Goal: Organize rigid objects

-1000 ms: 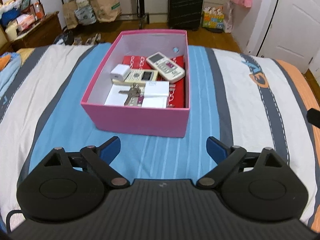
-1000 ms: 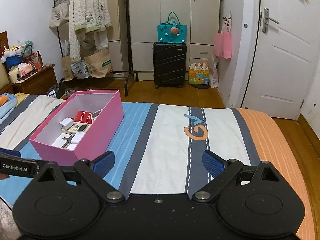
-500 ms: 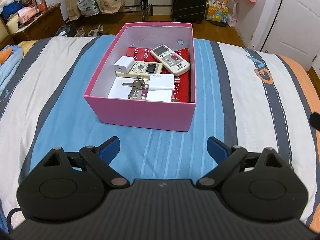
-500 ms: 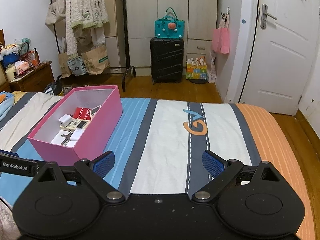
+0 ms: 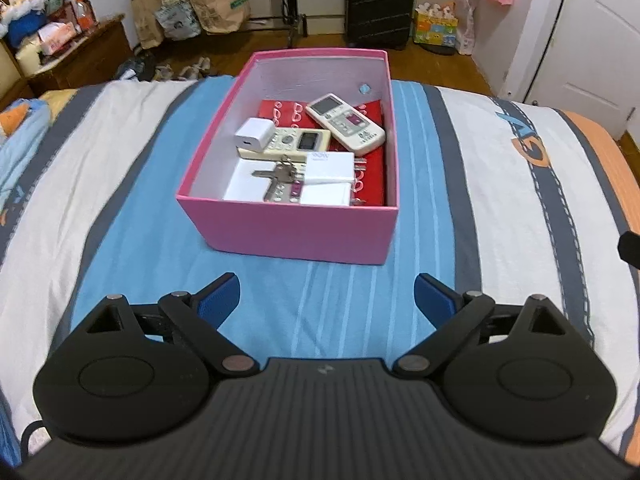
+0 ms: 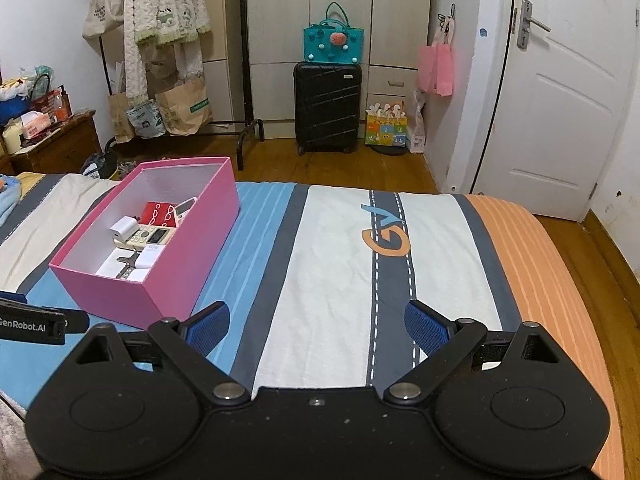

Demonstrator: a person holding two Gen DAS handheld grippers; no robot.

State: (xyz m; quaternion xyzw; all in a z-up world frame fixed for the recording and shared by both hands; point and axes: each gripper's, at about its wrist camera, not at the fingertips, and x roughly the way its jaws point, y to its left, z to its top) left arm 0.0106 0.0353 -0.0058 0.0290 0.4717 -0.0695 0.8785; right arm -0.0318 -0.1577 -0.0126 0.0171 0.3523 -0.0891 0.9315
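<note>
A pink box (image 5: pixel 296 232) sits on the striped bed. It holds two white remotes (image 5: pixel 346 122), a white charger cube (image 5: pixel 251 140), a bunch of keys (image 5: pixel 280 174), white boxes (image 5: pixel 330 168) and a red box (image 5: pixel 286 110). The pink box also shows in the right wrist view (image 6: pixel 136 300). My left gripper (image 5: pixel 326 294) is open and empty, just in front of the box. My right gripper (image 6: pixel 316 326) is open and empty over the bed, right of the box.
The striped bedspread (image 6: pixel 340 264) spreads to the right of the box. A black suitcase (image 6: pixel 327 106), clothes rack (image 6: pixel 164 20), wardrobe and door (image 6: pixel 560 88) stand beyond the bed. A cluttered wooden side table (image 5: pixel 76 52) stands at the left.
The left gripper has risen and tilted down a little, so the box sits lower and its contents show more from above. The right gripper has barely moved. Both stay open.
</note>
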